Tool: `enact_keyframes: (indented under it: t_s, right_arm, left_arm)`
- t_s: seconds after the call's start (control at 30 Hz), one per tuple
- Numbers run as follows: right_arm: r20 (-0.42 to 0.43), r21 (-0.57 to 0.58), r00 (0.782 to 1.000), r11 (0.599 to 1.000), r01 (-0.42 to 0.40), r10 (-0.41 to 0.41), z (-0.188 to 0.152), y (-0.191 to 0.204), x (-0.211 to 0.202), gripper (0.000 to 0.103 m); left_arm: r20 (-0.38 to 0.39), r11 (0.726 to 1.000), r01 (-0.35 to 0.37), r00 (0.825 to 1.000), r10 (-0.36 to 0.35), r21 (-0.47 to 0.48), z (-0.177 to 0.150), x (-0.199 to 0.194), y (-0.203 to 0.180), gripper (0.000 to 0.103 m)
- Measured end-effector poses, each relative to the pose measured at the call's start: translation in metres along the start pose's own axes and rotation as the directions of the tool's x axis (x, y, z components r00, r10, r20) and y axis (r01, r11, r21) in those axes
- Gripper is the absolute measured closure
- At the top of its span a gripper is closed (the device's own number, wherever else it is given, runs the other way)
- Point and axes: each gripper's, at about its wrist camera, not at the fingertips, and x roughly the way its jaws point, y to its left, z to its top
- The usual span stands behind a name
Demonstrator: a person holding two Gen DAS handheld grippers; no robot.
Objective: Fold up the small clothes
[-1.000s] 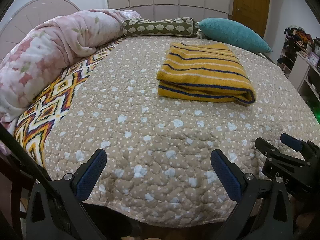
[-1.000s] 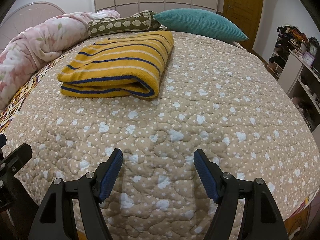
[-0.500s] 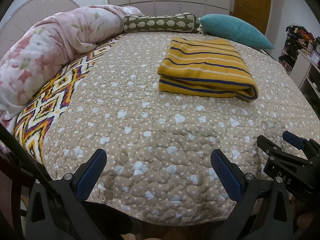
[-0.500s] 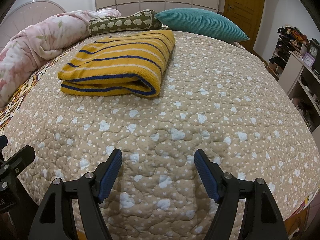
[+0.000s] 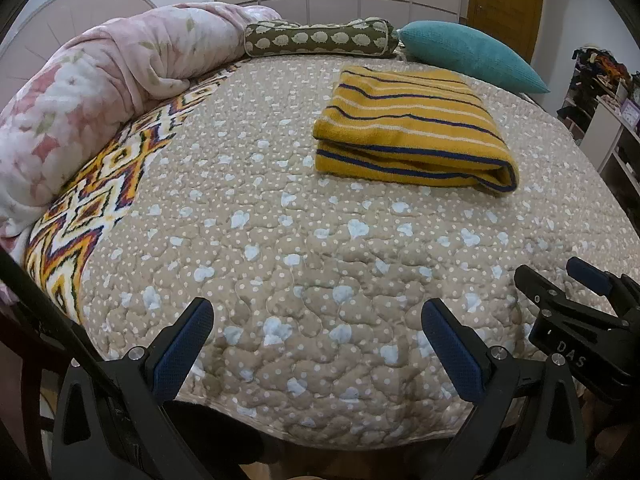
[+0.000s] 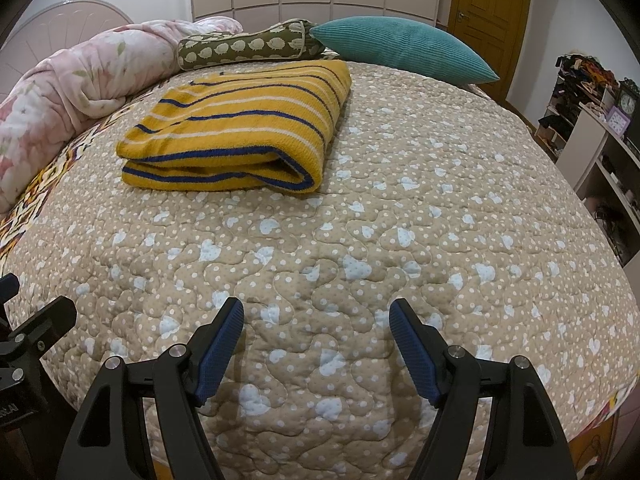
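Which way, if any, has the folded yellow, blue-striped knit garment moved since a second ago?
No. The folded yellow, blue-striped knit garment keeps the same spot below the teal ribbed cushion in the right wrist view.

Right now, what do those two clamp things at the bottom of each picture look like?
Both are black plastic clamps. The left gripper and right gripper each have two angled fingers tipped with ribbed blue pads, joined by silver rivets. White letters "DAS" mark the right one's side. No cables or sleeves show.
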Motion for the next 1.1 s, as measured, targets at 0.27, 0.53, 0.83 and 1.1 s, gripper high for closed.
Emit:
enact_keyframes:
  t_s: [0.27, 0.53, 0.83, 1.1]
  right_arm:
    - [0.002, -0.001, 1.0, 1.0, 0.0, 0.0, 0.0001, 0.0004, -0.0006, 0.023]
    - [0.005, -0.005, 1.0, 1.0, -0.003, 0.003, 0.0007, 0.001, 0.0, 0.022]
    - [0.004, -0.007, 1.0, 1.0, -0.003, 0.003, 0.0006, 0.002, 0.0001, 0.022]
    - [0.004, -0.008, 1.0, 1.0, -0.002, 0.002, -0.0003, 0.0027, 0.0006, 0.022]
  left_arm:
    - [-0.006, 1.0, 0.002, 1.0, -0.002, -0.004, 0.0004, 0.0014, 0.0012, 0.0]
    - [-0.011, 1.0, 0.007, 1.0, -0.007, -0.003, -0.0008, 0.0033, 0.0013, 0.0]
    - [-0.016, 1.0, 0.008, 1.0, -0.008, -0.001, -0.0019, 0.0054, 0.0004, 0.0]
    - [-0.025, 1.0, 0.012, 1.0, -0.012, -0.001, -0.0036, 0.0091, 0.0009, 0.0]
